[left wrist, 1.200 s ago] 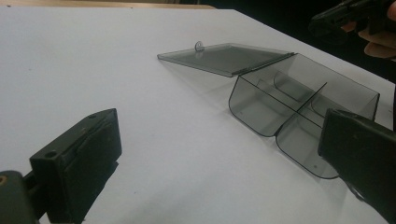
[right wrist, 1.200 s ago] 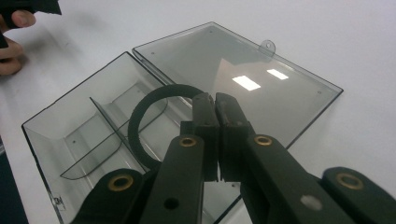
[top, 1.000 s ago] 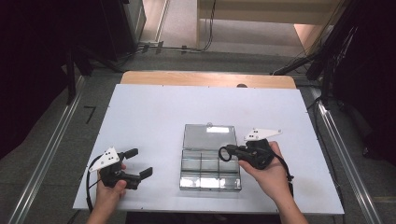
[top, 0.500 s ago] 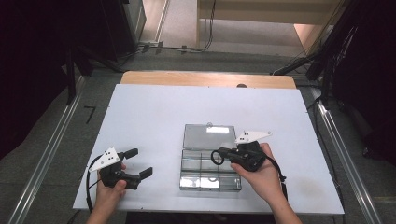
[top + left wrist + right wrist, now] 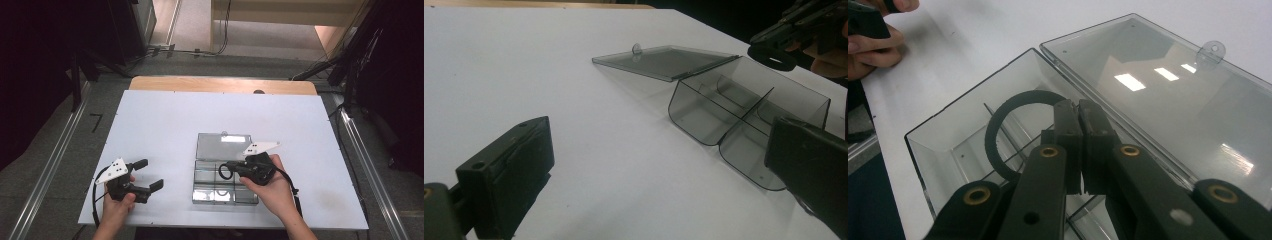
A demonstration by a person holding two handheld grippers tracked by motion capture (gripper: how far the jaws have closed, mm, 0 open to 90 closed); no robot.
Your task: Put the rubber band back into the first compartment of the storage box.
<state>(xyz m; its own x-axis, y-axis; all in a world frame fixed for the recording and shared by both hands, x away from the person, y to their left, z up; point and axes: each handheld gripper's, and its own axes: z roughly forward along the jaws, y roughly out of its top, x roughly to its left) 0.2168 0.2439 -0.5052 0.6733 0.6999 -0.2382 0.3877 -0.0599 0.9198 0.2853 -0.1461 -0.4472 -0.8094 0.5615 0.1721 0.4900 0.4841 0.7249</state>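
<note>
Right gripper view: fingers [image 5: 1081, 131] pinch black ring [image 5: 998, 125] upright.

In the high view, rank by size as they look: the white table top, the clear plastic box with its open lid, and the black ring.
1. white table top
2. clear plastic box, open lid included
3. black ring, pinched in the right gripper over the box

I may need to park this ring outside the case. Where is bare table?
Widest: the white table beyond and left of the clear plastic compartment case, between it and the left gripper. Also right of it. Crowded: over the case, where the right gripper holds the black rubber ring.
</note>
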